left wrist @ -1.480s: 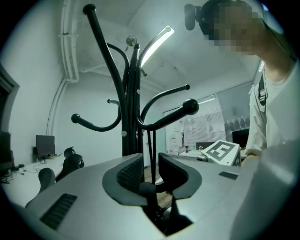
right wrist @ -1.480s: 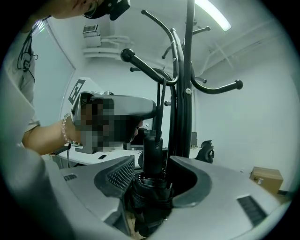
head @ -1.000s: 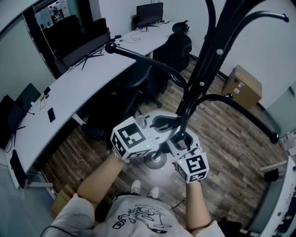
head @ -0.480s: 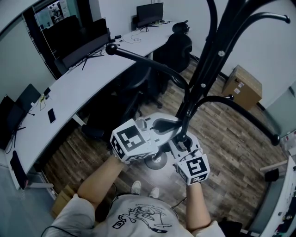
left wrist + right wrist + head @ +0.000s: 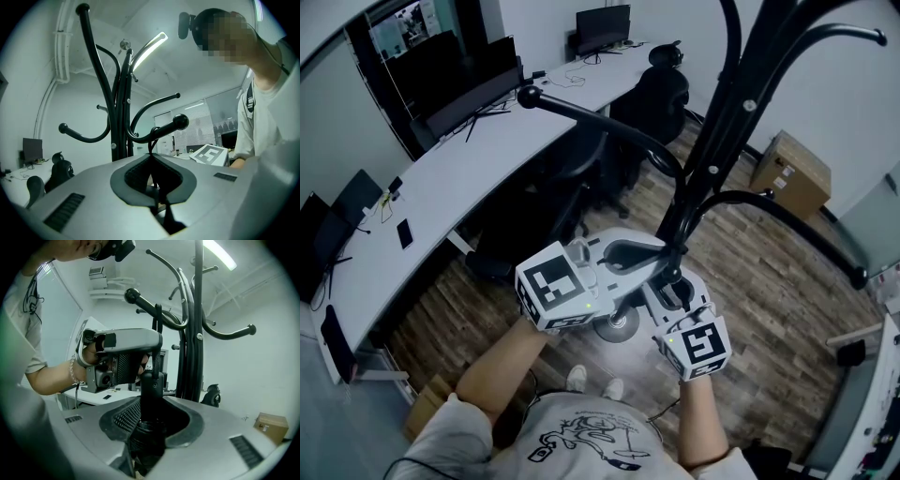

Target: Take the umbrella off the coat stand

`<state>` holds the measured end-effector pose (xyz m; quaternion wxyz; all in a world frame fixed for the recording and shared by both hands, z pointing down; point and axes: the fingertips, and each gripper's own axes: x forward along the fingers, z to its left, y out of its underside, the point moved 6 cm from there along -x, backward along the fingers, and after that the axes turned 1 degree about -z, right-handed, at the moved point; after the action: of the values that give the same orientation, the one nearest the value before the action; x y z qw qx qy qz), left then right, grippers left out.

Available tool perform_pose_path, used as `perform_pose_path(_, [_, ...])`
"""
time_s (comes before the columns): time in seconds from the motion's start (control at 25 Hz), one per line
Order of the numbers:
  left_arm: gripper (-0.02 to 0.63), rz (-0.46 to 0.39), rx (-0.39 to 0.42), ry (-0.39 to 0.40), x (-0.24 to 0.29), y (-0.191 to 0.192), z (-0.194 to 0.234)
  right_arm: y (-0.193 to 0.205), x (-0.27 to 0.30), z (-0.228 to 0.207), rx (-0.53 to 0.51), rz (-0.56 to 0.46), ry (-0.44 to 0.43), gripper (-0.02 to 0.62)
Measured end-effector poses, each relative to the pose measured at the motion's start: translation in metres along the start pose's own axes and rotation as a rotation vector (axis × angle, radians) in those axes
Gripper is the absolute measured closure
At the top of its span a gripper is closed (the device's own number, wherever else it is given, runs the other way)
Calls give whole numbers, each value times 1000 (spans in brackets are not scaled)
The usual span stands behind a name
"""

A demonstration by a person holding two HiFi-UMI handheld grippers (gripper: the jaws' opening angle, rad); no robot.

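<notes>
A black coat stand (image 5: 713, 155) rises in front of me, its curved hooks (image 5: 159, 133) spreading out. The black umbrella's thin strap (image 5: 151, 146) hangs over the ball-tipped hook (image 5: 154, 311). Coming from the left, my left gripper (image 5: 628, 255) (image 5: 153, 179) is shut on that strap just below the hook. From the other side, my right gripper (image 5: 673, 289) (image 5: 150, 423) is shut on the umbrella's thick black handle (image 5: 153, 392), which stands upright between its pads. The two grippers face each other closely. The umbrella's lower body is hidden under the grippers.
A long white desk (image 5: 459, 178) with monitors (image 5: 603, 28) and black office chairs (image 5: 658, 98) runs along the left. A cardboard box (image 5: 791, 173) sits on the wood floor at the right. The stand's round base (image 5: 616, 325) is below my hands. More hooks (image 5: 806, 230) reach right.
The left gripper's marker cube has shifted slightly left and down. Both grippers remain at the same hook; the stand has not moved.
</notes>
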<state>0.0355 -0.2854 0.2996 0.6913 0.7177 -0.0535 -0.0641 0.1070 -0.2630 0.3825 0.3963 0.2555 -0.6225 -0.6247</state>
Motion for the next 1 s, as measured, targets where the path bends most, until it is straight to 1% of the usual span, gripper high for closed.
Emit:
perform_pose_path(0.24, [581, -21, -8, 7, -6, -5, -8, -4, -6, 6, -8, -12, -11, 448])
perform_pose_path(0.4, [581, -29, -9, 10, -8, -8, -14, -6, -9, 9, -26, -77, -29, 448])
perform_pose_path(0.52, [581, -42, -16, 14, -10, -10, -18, -11, -13, 12, -22, -51, -18, 448])
perform_pose_path(0.64, [581, -52, -15, 15, -13, -13, -22, -14, -17, 15, -24, -53, -20, 448])
perform_pose_path(0.84, [581, -64, -15, 17, -16, -17, -30, -17, -20, 19, -52, -129, -44, 448])
perform_pose_path(1.0, [581, -70, -9, 18, -17, -20, -34, -19, -24, 22, -53, -134, -44, 448])
